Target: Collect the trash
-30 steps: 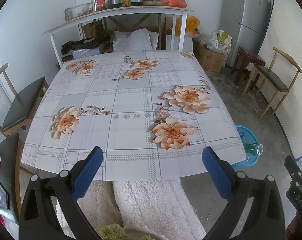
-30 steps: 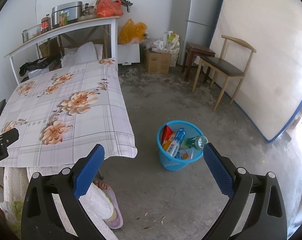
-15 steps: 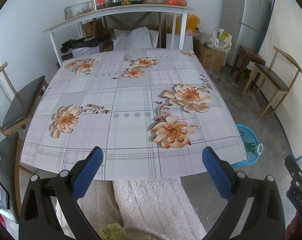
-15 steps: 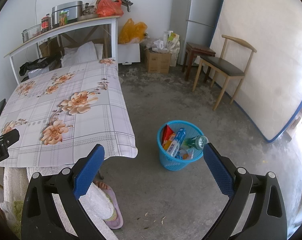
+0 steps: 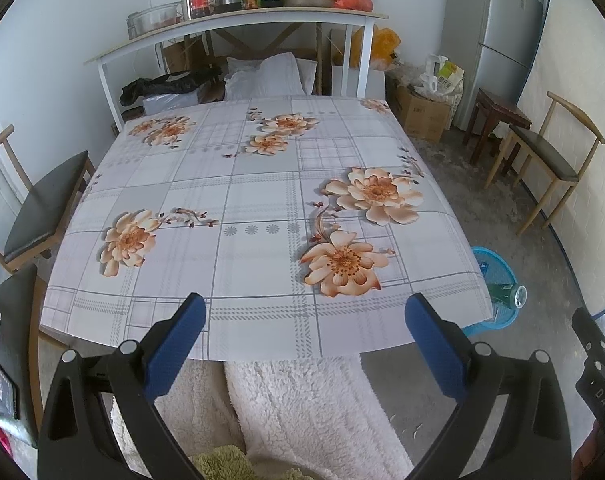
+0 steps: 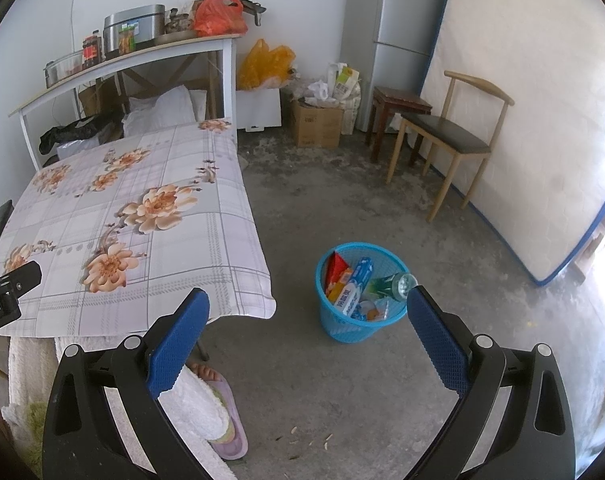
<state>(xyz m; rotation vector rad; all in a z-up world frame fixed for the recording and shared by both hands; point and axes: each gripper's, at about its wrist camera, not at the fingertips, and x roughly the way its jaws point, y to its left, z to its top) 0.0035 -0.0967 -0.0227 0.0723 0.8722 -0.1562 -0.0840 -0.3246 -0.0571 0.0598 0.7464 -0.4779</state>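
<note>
We are viewing a blue mesh basket [image 6: 362, 304] standing on the concrete floor [image 6: 342, 400], just beside the right-hand corner of the desk [image 6: 206, 240]. The basket is holding the collected trash: a red packet [image 6: 336, 266] leaning against the left wall, a blue and white wrapper [image 6: 354, 286] lying diagonally with its long axis running from lower left to upper right, small blue and orange wrappers beneath it, and a green plastic bottle [image 6: 388, 284]. The bottle is lying tilted across the right rim, its long axis running roughly left to right, its clear end pointing out over the rim toward the right. In the left wrist view the basket [image 5: 502, 280] is showing only partly past the desk corner, with the bottle [image 5: 506, 294] again resting at its rim.

The desk [image 5: 262, 240] is carrying a floral checked cloth, and we are seeing nothing standing on it.

We are holding the left gripper [image 5: 304, 332] above the near edge of the desk. Its blue fingers [image 5: 174, 344] are standing wide apart, gripping nothing and touching nothing.

We are holding the right gripper [image 6: 308, 332] above the floor, near the basket. Its blue fingers [image 6: 438, 344] are likewise spread wide and empty, apart from the basket and the desk. A slippered foot [image 6: 222, 412] is showing below the desk edge.
</note>
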